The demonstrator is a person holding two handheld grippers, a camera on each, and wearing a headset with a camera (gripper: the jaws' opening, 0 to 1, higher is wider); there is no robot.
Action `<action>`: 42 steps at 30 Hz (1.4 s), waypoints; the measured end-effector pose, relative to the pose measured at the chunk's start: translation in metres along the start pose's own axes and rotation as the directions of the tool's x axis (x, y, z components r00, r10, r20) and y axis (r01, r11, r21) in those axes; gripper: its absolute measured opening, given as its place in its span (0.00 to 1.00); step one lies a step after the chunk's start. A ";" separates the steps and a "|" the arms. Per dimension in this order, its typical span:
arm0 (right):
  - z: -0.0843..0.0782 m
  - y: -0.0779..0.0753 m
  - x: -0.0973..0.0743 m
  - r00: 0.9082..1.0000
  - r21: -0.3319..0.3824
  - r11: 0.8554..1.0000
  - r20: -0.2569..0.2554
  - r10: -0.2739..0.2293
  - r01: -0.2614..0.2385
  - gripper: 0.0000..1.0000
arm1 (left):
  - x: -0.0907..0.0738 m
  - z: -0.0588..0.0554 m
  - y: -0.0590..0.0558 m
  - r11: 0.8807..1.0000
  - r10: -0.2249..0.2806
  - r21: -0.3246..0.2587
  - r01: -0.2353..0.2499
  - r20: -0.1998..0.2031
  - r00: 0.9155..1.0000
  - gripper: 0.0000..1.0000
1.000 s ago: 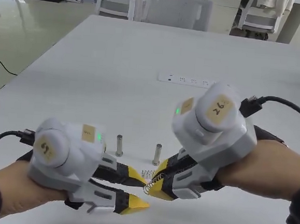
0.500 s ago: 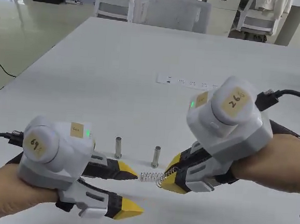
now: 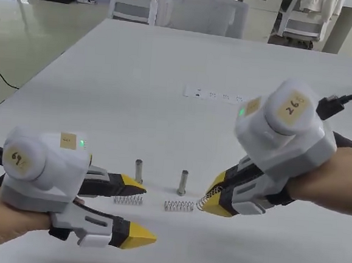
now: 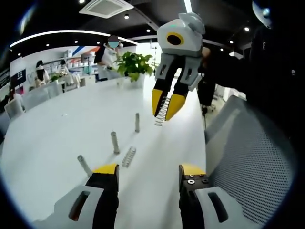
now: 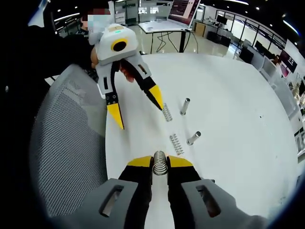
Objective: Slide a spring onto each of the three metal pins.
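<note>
Two short metal pins (image 3: 139, 170) (image 3: 183, 182) stand upright on the white table (image 3: 166, 106). The left gripper view has three pins (image 4: 137, 122) (image 4: 115, 142) (image 4: 84, 164). Two springs lie flat in front of the pins (image 3: 128, 199) (image 3: 178, 205). My right gripper (image 3: 210, 201) is shut on a third spring (image 5: 160, 163), held just right of the pins and a little above the table. My left gripper (image 3: 138, 209) is open and holds nothing. Its upper fingertip (image 3: 132, 185) lies close to the left spring.
A white power strip (image 3: 221, 95) lies farther back on the table. Chairs (image 3: 200, 11) stand at the far edge. A mesh chair (image 5: 66, 143) is close behind the near edge. A potted plant (image 4: 133, 64) stands at one end of the table.
The two grippers have drawn apart, the left one to the left, the right one to the right. The springs bunched between them have separated: two lie on the table, one stays in the right gripper.
</note>
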State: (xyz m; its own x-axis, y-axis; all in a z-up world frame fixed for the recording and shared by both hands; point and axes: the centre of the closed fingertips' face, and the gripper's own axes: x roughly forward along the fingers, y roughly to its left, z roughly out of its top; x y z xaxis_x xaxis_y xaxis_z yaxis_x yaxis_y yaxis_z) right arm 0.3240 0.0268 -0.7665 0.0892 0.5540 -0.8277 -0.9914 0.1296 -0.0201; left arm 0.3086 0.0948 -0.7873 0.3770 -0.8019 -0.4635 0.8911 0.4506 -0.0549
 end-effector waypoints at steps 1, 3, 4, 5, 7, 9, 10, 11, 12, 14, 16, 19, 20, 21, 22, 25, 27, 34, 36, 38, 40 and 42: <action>0.000 -0.001 0.000 1.000 0.001 1.000 -0.001 -0.001 0.001 0.08 | -0.001 -0.001 0.001 1.000 0.006 -0.003 -0.006 0.000 1.000 0.45; -0.001 -0.003 -0.001 1.000 0.000 1.000 -0.002 -0.005 0.005 0.08 | -0.004 -0.004 0.003 1.000 0.020 -0.013 -0.020 0.003 1.000 0.47; -0.001 -0.004 -0.002 1.000 0.001 1.000 -0.004 -0.006 0.006 0.08 | -0.005 -0.005 0.003 1.000 0.024 -0.016 -0.024 0.003 1.000 0.48; -0.002 -0.005 -0.002 1.000 0.000 1.000 -0.007 -0.007 0.007 0.08 | -0.006 -0.006 0.004 0.999 0.032 -0.019 -0.032 0.003 0.999 0.49; -0.002 -0.007 -0.003 1.000 -0.002 1.000 -0.011 -0.010 0.010 0.08 | -0.008 -0.008 0.005 0.999 0.040 -0.024 -0.040 0.004 0.999 0.50; -0.003 -0.010 -0.006 1.000 -0.003 1.000 -0.017 -0.014 0.014 0.08 | -0.010 -0.008 0.006 0.998 0.051 -0.024 -0.051 0.006 0.999 0.50; -0.003 -0.012 -0.007 1.000 -0.003 1.000 -0.017 -0.018 0.018 0.08 | -0.011 -0.009 0.006 0.998 0.056 -0.025 -0.055 0.007 0.998 0.51; -0.004 -0.014 -0.009 1.000 -0.003 1.000 -0.020 -0.022 0.022 0.08 | -0.013 -0.009 0.008 0.998 0.064 -0.030 -0.064 0.012 0.998 0.52; -0.004 -0.016 -0.010 1.000 -0.003 1.000 -0.021 -0.024 0.024 0.08 | -0.014 -0.009 0.009 0.997 0.070 -0.032 -0.070 0.014 0.997 0.53; -0.006 -0.020 -0.013 0.999 -0.004 1.000 -0.027 -0.030 0.030 0.08 | -0.017 -0.010 0.011 0.996 0.083 -0.038 -0.083 0.017 0.996 0.54; -0.007 -0.024 -0.015 0.999 -0.007 0.999 -0.034 -0.038 0.038 0.08 | -0.019 -0.011 0.013 0.995 0.094 -0.043 -0.093 0.020 0.995 0.54; -0.009 -0.027 -0.018 0.998 -0.010 0.999 -0.046 -0.043 0.043 0.08 | -0.021 -0.011 0.015 0.993 0.111 -0.053 -0.110 0.026 0.993 0.56; -0.010 -0.028 -0.019 0.998 -0.012 0.999 -0.052 -0.045 0.044 0.08 | -0.022 -0.012 0.016 0.992 0.118 -0.056 -0.116 0.028 0.993 0.56; -0.011 -0.029 -0.020 0.997 -0.011 0.999 -0.056 -0.045 0.044 0.08 | -0.023 -0.012 0.016 0.991 0.121 -0.059 -0.119 0.029 0.992 0.56; -0.012 -0.031 -0.021 0.997 -0.014 0.999 -0.063 -0.047 0.046 0.08 | -0.023 -0.013 0.017 0.990 0.126 -0.061 -0.124 0.029 0.992 0.56; -0.013 -0.036 -0.024 0.996 -0.017 0.998 -0.074 -0.054 0.053 0.08 | -0.024 -0.014 0.017 0.989 0.135 -0.060 -0.133 0.024 0.991 0.57; -0.014 -0.040 -0.026 0.995 -0.020 0.998 -0.079 -0.063 0.061 0.08 | -0.024 -0.015 0.018 0.988 0.142 -0.059 -0.141 0.025 0.989 0.57; -0.024 -0.056 -0.031 0.988 -0.023 0.996 -0.127 -0.083 0.081 0.08 | -0.023 -0.015 0.018 0.987 0.153 -0.055 -0.151 0.026 0.988 0.58; -0.028 -0.061 -0.031 0.984 -0.026 0.996 -0.152 -0.089 0.086 0.08 | -0.023 -0.015 0.017 0.987 0.153 -0.052 -0.152 0.023 0.988 0.58; -0.031 -0.065 -0.031 0.981 -0.029 0.996 -0.170 -0.089 0.085 0.08 | -0.022 -0.016 0.017 0.987 0.153 -0.049 -0.152 0.017 0.988 0.59; -0.034 -0.069 -0.031 0.979 -0.026 0.996 -0.186 -0.086 0.082 0.08 | -0.022 -0.017 0.016 0.987 0.151 -0.048 -0.150 0.015 0.988 0.59; -0.039 -0.074 -0.030 0.973 -0.033 0.995 -0.212 -0.095 0.090 0.08 | -0.022 -0.018 0.017 0.987 0.152 -0.045 -0.151 0.011 0.988 0.59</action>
State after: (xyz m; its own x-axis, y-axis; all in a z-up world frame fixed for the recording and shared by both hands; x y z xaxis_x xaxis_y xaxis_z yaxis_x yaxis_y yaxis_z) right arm 0.3913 -0.0320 -0.7620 0.1607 0.3519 -0.9221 -0.9819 0.1514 -0.1134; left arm 0.3107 0.1266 -0.7940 0.5105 -0.7285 -0.4568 0.8115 0.5839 -0.0244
